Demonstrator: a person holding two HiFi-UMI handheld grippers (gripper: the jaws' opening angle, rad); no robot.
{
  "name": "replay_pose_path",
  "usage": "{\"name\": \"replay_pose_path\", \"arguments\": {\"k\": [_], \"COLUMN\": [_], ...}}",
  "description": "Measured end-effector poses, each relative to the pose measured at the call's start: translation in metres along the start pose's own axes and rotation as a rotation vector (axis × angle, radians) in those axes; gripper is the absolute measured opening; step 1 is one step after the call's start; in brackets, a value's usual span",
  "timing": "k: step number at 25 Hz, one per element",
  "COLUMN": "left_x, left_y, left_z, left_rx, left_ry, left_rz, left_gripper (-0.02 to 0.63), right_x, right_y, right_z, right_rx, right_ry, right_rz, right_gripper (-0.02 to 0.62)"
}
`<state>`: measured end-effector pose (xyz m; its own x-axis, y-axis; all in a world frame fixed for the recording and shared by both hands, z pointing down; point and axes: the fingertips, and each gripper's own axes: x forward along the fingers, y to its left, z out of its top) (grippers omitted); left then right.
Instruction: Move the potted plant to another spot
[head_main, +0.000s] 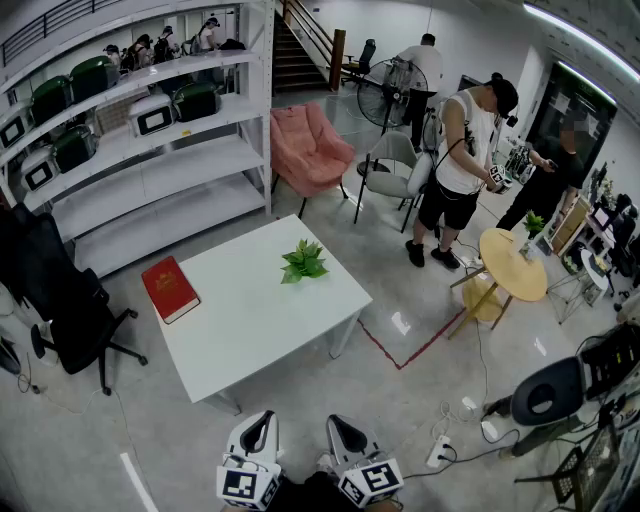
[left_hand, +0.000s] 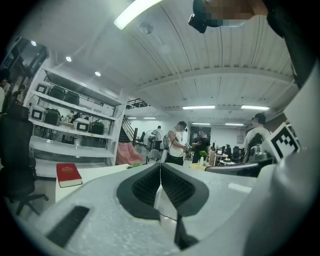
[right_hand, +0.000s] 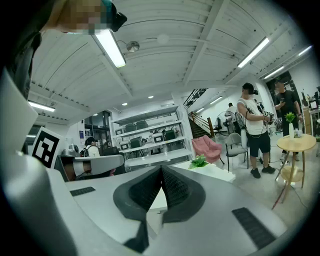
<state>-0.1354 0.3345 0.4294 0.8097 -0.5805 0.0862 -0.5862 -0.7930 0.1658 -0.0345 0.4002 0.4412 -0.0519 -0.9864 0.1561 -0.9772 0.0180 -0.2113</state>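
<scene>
White table (head_main: 262, 322) holds potted plant (head_main: 304, 261); red book (left_hand: 68, 174) shows past closed left tongs (left_hand: 160, 169), not closed right tongs (right_hand: 161, 173).

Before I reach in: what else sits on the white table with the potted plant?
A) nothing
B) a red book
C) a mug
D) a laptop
B: the head view shows a red book lying on the white table, apart from the potted plant.

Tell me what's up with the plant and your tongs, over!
Both shut, empty: left tongs, right tongs, short of the table. Untouched plant on its far side. One red book off left, not blocking.
</scene>
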Motion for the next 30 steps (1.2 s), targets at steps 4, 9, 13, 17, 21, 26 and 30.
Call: {"name": "replay_pose_path", "arguments": {"k": [4,9,13,17,21,26,30], "left_x": [0.004,0.004,0.008,0.009,0.015,0.023,0.029], "left_y": [0.002,0.002,-0.002,-0.010,-0.021,-0.038,-0.056], "left_z": [-0.001,-0.002,-0.004,-0.003,-0.002,-0.004,-0.011], "left_rx": [0.001,-0.006,-0.006,-0.007,-0.005,-0.006,-0.010], "left_ry": [0.001,0.002,0.002,0.004,0.000,-0.001,0.008], "left_rz": [0.003,0.007,0.009,0.013,0.020,0.040,0.063], "left_gripper": [0.020,0.020,0.020,0.020,0.020,0.020,0.020], "right_x": [0.003,0.002,0.000,-0.006,-0.012,-0.020,-0.028], "right_y": [-0.002,-0.004,-0.008,-0.013,-0.023,-0.040,-0.058], "right_z": [0.000,-0.001,0.001,0.007,0.010,0.008,0.003], "right_rx": [-0.002,-0.003,0.017,0.021,0.016,0.009,0.012], "right_ry": [-0.002,0.001,-0.011,-0.027,-0.025,-0.017,0.001], "right_rz": [0.002,0.002,0.008,0.015,0.025,0.038,0.057], "right_gripper": [0.011,0.012,0.012,0.012,0.012,0.012,0.012]}}
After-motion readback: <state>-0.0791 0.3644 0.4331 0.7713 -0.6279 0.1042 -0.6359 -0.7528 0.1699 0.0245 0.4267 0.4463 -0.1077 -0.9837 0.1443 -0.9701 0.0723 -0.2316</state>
